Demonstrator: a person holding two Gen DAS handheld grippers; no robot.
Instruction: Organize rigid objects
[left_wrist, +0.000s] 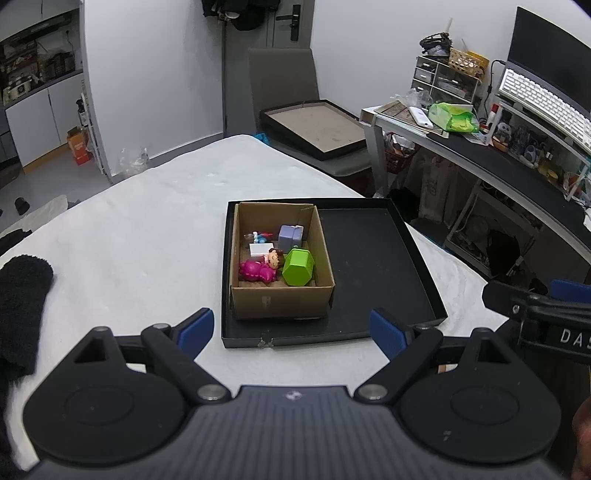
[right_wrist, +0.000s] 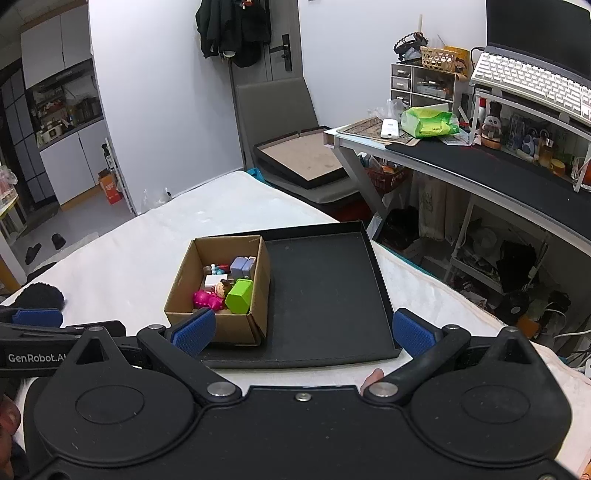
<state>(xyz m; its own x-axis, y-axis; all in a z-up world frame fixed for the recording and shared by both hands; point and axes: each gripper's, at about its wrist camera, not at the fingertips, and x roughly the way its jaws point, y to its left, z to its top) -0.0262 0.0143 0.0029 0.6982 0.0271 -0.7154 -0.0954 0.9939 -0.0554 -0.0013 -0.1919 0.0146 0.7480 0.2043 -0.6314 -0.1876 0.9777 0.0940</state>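
Toys fill the cardboard box (left_wrist: 280, 291): a green block (left_wrist: 297, 266) at its near right, a pink doll (left_wrist: 258, 269) beside it, a lilac cube (left_wrist: 290, 236) behind. That box sits in the left part of a shallow black tray (left_wrist: 373, 258) on the white bed (left_wrist: 129, 229). Both the left gripper (left_wrist: 291, 330) and right gripper (right_wrist: 303, 332) hover short of the tray, fingers spread wide and holding nothing.

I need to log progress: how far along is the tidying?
Looks nearly done: the green block, pink doll and purple cube lie inside the cardboard box, which sits in the black tray. Left gripper and right gripper are open, holding nothing. No loose toys show on the white surface.
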